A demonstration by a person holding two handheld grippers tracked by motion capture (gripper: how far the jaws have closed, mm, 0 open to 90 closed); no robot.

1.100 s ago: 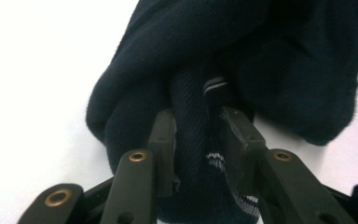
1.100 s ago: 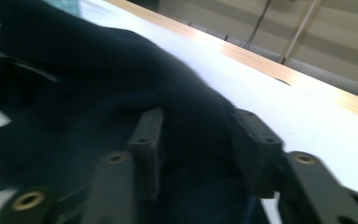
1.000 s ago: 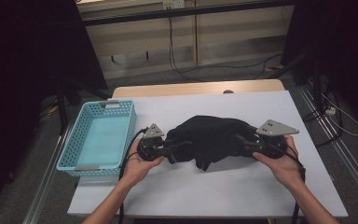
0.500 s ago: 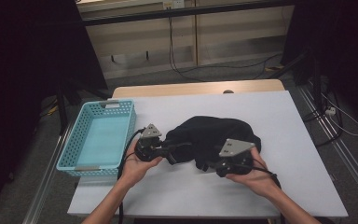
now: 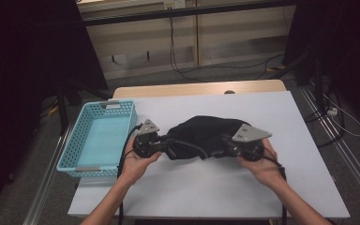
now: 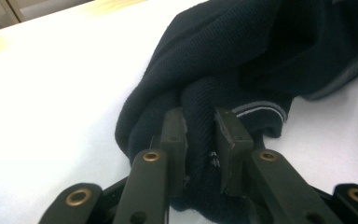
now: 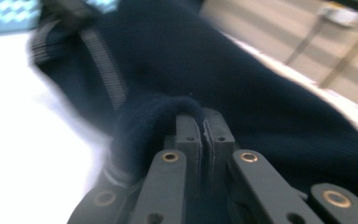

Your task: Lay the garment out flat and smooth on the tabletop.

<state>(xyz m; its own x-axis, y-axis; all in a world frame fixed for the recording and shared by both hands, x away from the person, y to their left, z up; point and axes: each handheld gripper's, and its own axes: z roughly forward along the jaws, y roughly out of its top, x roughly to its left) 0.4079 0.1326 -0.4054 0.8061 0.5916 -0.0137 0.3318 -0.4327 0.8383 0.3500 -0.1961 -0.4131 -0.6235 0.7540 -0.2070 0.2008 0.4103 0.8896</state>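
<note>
Partly blurred: dark garment (image 7: 270, 93), right hand-held gripper (image 7: 201, 122) pinching fold.

The dark navy knitted cloth garment (image 6: 261, 60) looks soft, matt and finely ribbed. The smooth white surface (image 5: 272, 112) has a dull sheen. Left of the left tool (image 6: 199, 140), the light blue basket (image 5: 75, 154) is perforated plastic.

the right gripper view is blurred, so the basket (image 7: 4, 14) at its top left edge is a cut-off smear. the dark garment (image 6: 261, 56) runs off the left gripper view's top and right edges.
</note>
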